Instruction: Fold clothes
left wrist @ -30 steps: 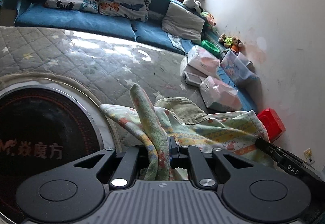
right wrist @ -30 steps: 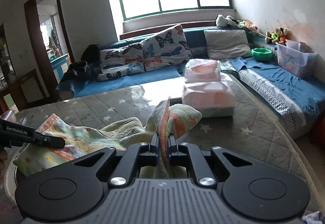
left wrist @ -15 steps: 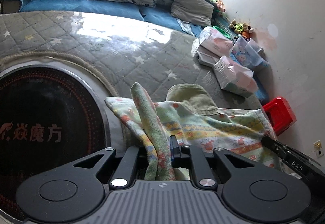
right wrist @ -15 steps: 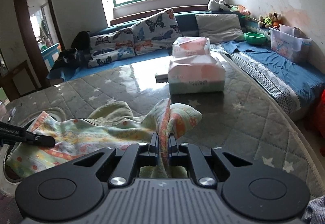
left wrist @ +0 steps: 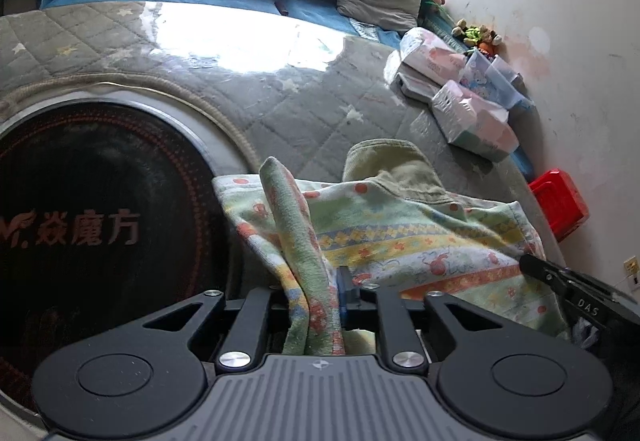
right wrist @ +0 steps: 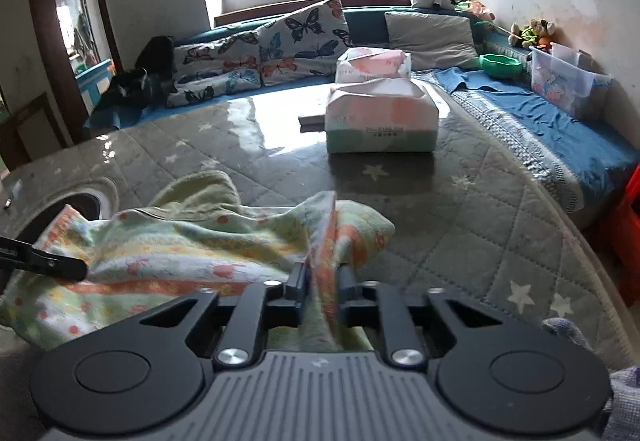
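A small patterned garment (left wrist: 400, 237) in pale green, yellow and orange lies spread over the grey quilted table cover (left wrist: 200, 53), with an olive-green part (left wrist: 384, 165) at its far side. My left gripper (left wrist: 316, 289) is shut on one bunched corner of the garment, which stands up between the fingers. My right gripper (right wrist: 322, 277) is shut on the opposite corner of the garment (right wrist: 168, 245). Each gripper's black tip shows in the other's view: the right one (left wrist: 560, 277) and the left one (right wrist: 52, 265), both at the garment's near edge.
A round black heater plate (left wrist: 88, 225) with orange characters sits in the table at left. Tissue packs (right wrist: 380, 117) stand on the far side of the table. Beyond lie a blue sofa with butterfly cushions (right wrist: 280, 45), a clear plastic box (right wrist: 560, 81) and a red stool (left wrist: 560, 201).
Both grippers have dropped lower and moved forward with the garment, which now lies flatter on the table. The tissue packs look nearer in the right wrist view.
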Tool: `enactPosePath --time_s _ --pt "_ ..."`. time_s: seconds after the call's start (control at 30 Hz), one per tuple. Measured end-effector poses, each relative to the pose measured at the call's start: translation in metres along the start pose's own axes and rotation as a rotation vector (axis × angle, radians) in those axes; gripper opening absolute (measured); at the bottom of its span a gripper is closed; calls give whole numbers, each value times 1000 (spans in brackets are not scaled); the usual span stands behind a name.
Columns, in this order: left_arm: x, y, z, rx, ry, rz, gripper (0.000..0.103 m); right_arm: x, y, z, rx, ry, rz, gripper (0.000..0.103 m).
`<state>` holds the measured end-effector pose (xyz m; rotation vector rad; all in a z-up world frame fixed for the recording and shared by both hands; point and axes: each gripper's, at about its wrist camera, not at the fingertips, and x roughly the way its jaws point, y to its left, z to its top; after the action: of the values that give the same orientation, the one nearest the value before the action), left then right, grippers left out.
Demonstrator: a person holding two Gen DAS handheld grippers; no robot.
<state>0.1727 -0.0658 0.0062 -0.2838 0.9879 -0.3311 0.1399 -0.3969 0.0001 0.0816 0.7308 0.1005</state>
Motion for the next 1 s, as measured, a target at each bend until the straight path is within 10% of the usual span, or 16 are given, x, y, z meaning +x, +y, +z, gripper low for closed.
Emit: enactPosePath --time_s 0.13,0.4,1.0 --pt "-6 -1 -2 27 -11 42 49 -2 -3 2 8 -13 -22 27" --pt "-21 10 7 9 -89 106 66 4 12 15 -35 -61 11 76" --pt "8 11 13 11 -69 166 89 55 32 16 -51 9 112 90"
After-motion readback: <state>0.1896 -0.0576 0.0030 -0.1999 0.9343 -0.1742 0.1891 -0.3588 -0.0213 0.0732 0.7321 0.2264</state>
